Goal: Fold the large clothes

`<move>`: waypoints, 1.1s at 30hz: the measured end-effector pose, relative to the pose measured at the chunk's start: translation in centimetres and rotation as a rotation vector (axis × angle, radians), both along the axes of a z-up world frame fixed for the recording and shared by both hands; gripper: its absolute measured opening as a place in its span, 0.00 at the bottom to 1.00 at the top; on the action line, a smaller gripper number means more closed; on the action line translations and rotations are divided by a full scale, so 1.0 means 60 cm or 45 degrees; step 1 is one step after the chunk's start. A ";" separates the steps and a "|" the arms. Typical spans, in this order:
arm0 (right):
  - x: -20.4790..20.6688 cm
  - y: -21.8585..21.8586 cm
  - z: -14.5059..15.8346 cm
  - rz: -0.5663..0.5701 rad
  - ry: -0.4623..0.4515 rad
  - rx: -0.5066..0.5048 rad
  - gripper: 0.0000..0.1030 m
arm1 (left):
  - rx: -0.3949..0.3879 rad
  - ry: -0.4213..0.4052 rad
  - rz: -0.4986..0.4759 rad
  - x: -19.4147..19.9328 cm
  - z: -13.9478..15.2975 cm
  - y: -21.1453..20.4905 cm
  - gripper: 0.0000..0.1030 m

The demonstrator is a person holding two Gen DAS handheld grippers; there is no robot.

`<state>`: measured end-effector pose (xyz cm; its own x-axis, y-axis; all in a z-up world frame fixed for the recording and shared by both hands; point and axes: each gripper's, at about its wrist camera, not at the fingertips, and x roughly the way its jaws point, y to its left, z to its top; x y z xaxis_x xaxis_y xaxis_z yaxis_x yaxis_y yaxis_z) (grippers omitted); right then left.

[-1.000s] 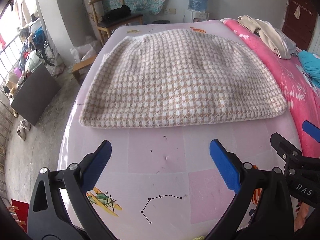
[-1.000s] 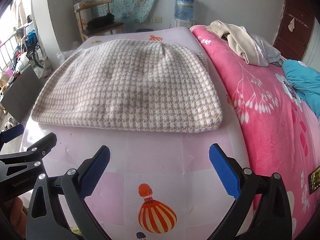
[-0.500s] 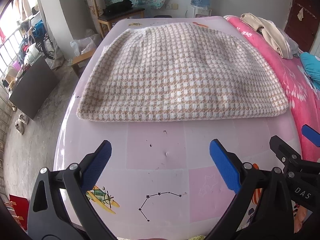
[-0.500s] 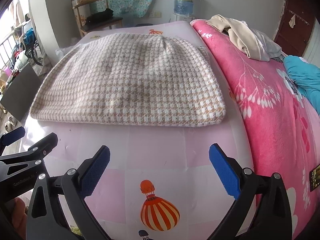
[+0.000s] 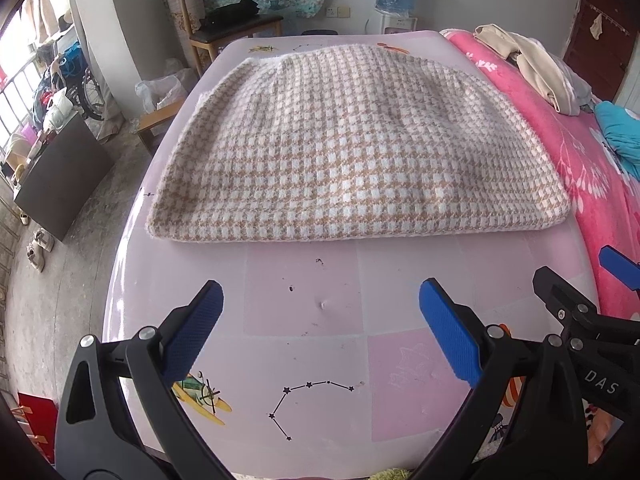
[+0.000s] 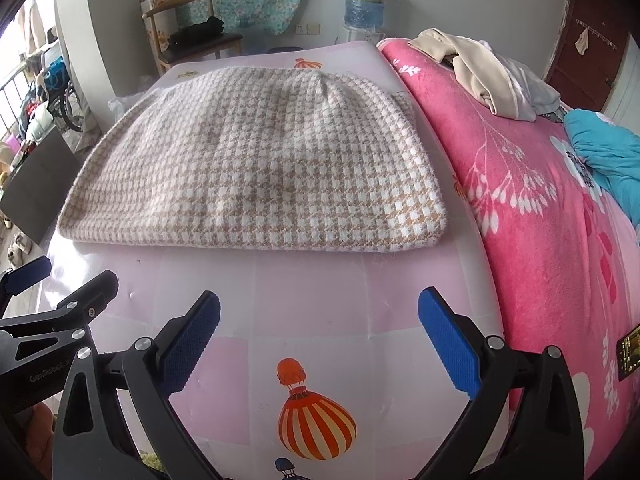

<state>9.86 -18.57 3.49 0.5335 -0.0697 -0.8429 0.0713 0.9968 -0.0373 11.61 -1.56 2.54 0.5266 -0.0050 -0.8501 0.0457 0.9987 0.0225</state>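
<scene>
A beige-and-white houndstooth garment [image 5: 352, 152] lies folded flat on the pale pink sheet [image 5: 304, 292]; its folded near edge faces me. The right wrist view shows the same garment [image 6: 260, 168] on the pink sheet [image 6: 308, 292]. My left gripper [image 5: 320, 300] hovers open over bare sheet just short of that edge, nothing between its blue pads. My right gripper [image 6: 319, 312] is open too, beside it on the right, also short of the garment's edge. Each gripper shows at the side of the other's view: the right gripper [image 5: 580, 300] and the left gripper [image 6: 60, 292].
A pink flowered blanket [image 6: 540, 208] covers the bed's right half, with a beige clothes pile [image 6: 480, 72] and a teal cloth [image 6: 608, 148] on it. A phone [image 6: 630, 352] lies at the right edge. A wooden chair [image 5: 224, 28] and a water dispenser [image 5: 394, 4] stand beyond. The floor [image 5: 72, 240] drops off left.
Both grippers have drawn a little closer to the garment's near edge and tipped downward; the garment looms larger. Both stay open and the garment has not moved.
</scene>
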 end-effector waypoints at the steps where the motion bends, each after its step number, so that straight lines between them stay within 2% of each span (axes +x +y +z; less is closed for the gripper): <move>1: 0.000 0.000 0.000 -0.001 -0.001 0.000 0.94 | -0.002 -0.001 0.001 -0.001 0.001 0.000 0.92; 33: 0.003 -0.003 -0.003 -0.011 0.010 -0.004 0.94 | -0.017 0.004 -0.006 0.001 0.002 -0.001 0.92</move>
<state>10.05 -18.76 3.30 0.5262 -0.0772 -0.8468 0.0797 0.9960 -0.0413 11.66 -1.63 2.64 0.5240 -0.0185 -0.8515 0.0502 0.9987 0.0091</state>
